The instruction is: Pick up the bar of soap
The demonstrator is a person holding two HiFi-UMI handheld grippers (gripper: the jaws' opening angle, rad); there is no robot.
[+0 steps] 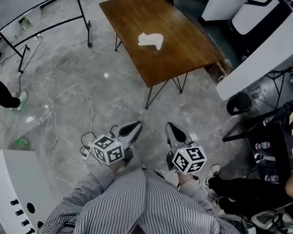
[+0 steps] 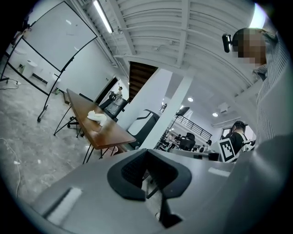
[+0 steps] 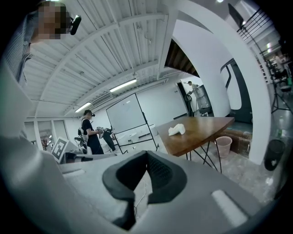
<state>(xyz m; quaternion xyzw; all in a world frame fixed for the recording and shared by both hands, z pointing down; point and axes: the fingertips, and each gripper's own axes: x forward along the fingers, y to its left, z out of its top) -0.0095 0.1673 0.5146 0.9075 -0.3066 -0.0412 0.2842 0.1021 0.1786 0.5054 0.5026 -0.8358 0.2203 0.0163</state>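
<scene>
Wooden bench (image 1: 183, 43), well ahead of both tools. Left hand-held gripper (image 1: 133, 127) and right hand-held gripper (image 1: 172, 129), carried side by side close to the body, each with its jaws pressed together and nothing between them. Pale, lumpy object, taken to be the bar of soap (image 1: 150, 40), lying near the bench's middle, untouched. Judged stage: task not begun; approach, jaw opening, grasp and lift all remain.
</scene>
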